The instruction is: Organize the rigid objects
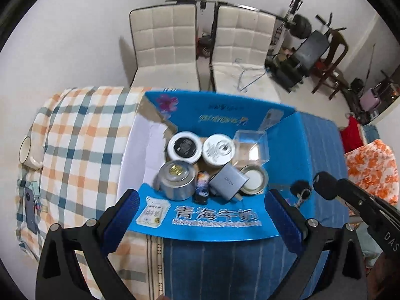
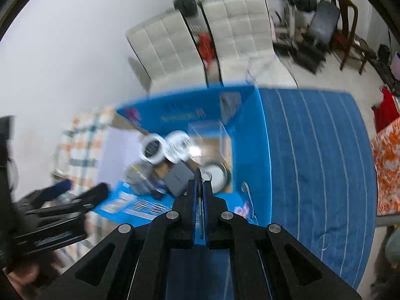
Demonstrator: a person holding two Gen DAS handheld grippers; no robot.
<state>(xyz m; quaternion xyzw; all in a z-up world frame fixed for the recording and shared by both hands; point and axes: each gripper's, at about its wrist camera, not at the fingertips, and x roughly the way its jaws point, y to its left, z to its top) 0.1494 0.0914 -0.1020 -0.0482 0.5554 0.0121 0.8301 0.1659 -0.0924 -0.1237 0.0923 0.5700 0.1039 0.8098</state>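
Right wrist view: the right gripper (image 2: 199, 175) is clamped on a thin flat object (image 2: 198, 187) above the blue box (image 1: 287, 150); the left gripper (image 1: 202, 207) is spread wide, nothing held.

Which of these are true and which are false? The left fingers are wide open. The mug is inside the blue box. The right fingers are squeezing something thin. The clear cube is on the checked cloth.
1. The left gripper has its fingers wide open: true.
2. The mug is inside the blue box: false, it stands on the checked cloth, outside the box.
3. The right gripper squeezes a thin object: true.
4. The clear cube sits on the checked cloth: false, it is in the box.
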